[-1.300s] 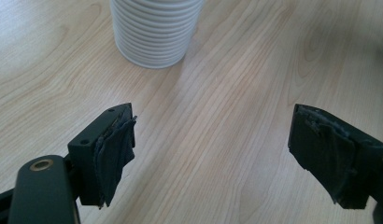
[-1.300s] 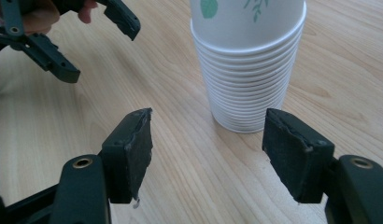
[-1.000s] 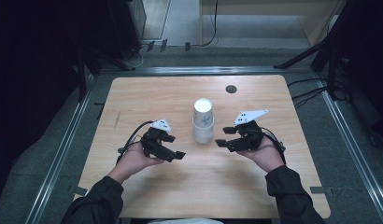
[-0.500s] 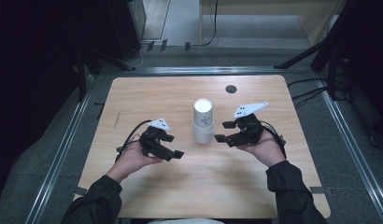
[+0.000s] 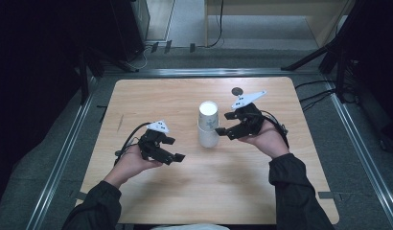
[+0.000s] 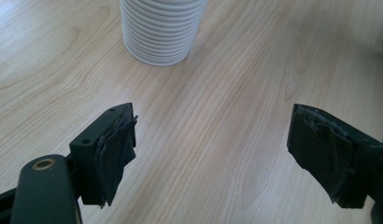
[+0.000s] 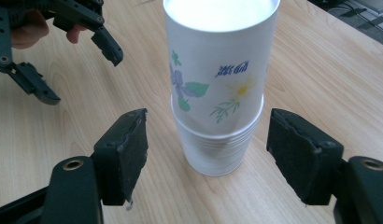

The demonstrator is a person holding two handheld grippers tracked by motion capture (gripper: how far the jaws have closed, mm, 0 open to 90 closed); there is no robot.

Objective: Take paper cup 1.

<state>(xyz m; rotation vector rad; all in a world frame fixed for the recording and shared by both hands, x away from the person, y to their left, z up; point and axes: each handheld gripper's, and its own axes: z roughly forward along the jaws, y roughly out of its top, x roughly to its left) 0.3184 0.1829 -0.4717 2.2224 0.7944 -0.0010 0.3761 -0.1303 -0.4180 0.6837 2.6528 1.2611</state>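
A stack of white paper cups (image 5: 208,125) stands upside down at the middle of the wooden table (image 5: 151,96); the top cup carries a flower print (image 7: 217,84). My right gripper (image 5: 224,124) hovers just right of the stack. Its jaws have just been opening, and in the right gripper view (image 7: 206,140) the pads stand apart with the stack just ahead of the gap, untouched. My left gripper (image 5: 175,149) is held low to the left of the stack, open and empty. In the left gripper view (image 6: 213,140) the ribbed rims of the stack (image 6: 159,32) sit ahead.
A small dark round spot (image 5: 237,91) marks the table behind the right gripper. Metal rails (image 5: 70,143) run along the table's sides and cables (image 5: 314,98) trail off to the right. My left gripper (image 7: 80,74) shows across the table in the right gripper view.
The right gripper has risen and shifted a little away from the person beside the cup stack, and its jaws went from shut to open. The left gripper has stayed put.
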